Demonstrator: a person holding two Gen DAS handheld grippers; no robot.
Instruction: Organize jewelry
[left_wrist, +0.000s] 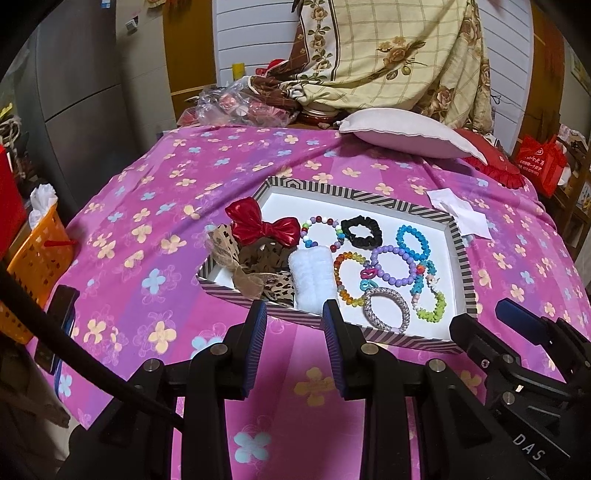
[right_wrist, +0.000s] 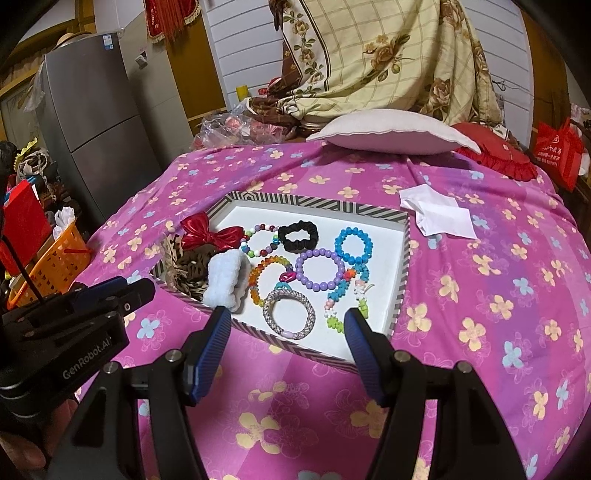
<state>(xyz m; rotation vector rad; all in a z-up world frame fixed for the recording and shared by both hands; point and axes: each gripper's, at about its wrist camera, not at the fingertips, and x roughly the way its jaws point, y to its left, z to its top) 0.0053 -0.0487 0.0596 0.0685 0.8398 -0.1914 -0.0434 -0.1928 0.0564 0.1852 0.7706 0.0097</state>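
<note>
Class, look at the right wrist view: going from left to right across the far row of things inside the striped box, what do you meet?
red bow → multicoloured bead bracelet → black scrunchie → blue bead bracelet

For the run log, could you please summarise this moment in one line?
left gripper: open, empty | right gripper: open, empty | bracelets, scrunchies, bow: in tray | tray: on bedspread
</note>
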